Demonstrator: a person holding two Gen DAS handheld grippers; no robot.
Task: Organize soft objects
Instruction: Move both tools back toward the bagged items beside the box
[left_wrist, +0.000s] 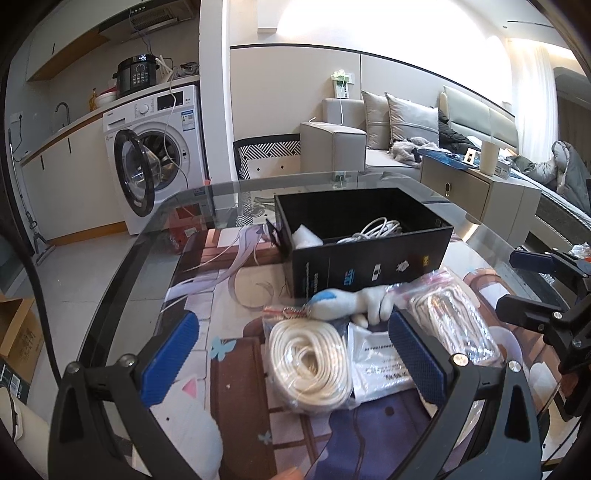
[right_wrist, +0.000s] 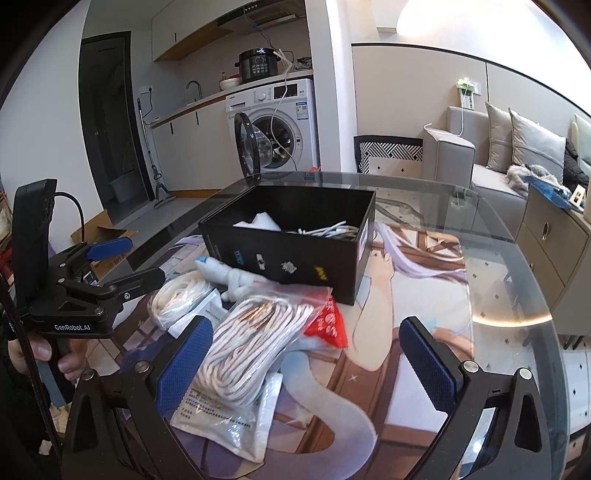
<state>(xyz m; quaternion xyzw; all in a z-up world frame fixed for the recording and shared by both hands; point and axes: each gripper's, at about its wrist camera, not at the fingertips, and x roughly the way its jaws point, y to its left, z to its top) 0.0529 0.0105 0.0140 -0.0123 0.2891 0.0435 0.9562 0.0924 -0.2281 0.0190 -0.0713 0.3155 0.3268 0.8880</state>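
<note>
A black box stands on the glass table and holds a white cable and white foam. In front of it lie a white and blue plush toy, a bagged coil of flat white cable, a bagged bundle of white rope and a flat printed packet. My left gripper is open above the cable coil. My right gripper is open, the rope bag by its left finger.
A printed anime mat covers the table under the glass. The table's rounded edge drops to the floor on the left. A washing machine with its door open, a sofa and a cabinet stand beyond.
</note>
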